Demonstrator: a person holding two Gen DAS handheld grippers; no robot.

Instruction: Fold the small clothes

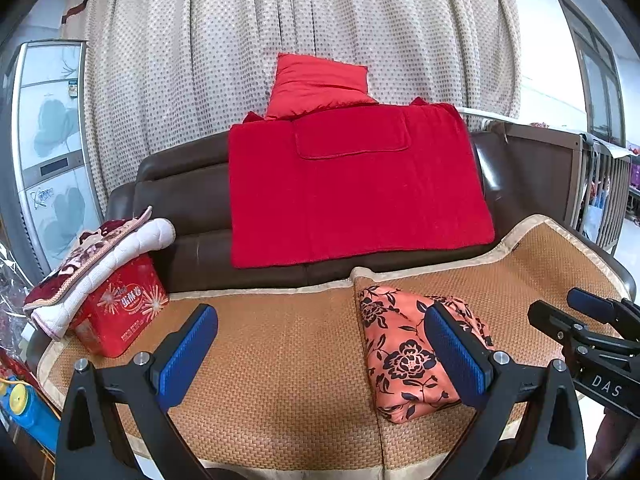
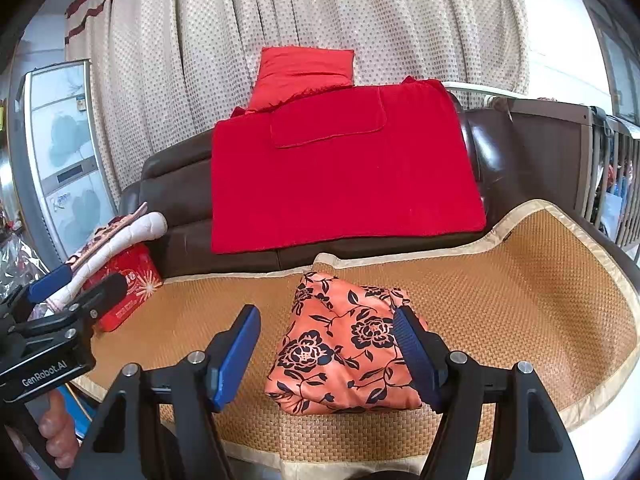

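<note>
A folded orange cloth with black flowers [image 2: 340, 344] lies on the woven mat [image 2: 520, 300] that covers the sofa seat. My right gripper [image 2: 326, 356] hovers just in front of it, open. Its blue pads [image 2: 236, 356] stand on either side of the bundle without pressing on it. In the left wrist view the same cloth [image 1: 400, 352] lies to the right, partly behind the right-hand pad [image 1: 456, 356]. My left gripper [image 1: 322, 356] is open over bare mat [image 1: 280, 340] with nothing between its fingers. Each gripper shows at the edge of the other's view: right gripper [image 1: 568, 310], left gripper [image 2: 80, 284].
A red blanket [image 1: 352, 184] and a red pillow [image 1: 316, 84] hang on the brown sofa back. A red tin [image 1: 120, 316] with folded quilted cloths [image 1: 92, 264] on top stands at the mat's left end. A curtain hangs behind; a wooden crib [image 1: 600, 184] is at the right.
</note>
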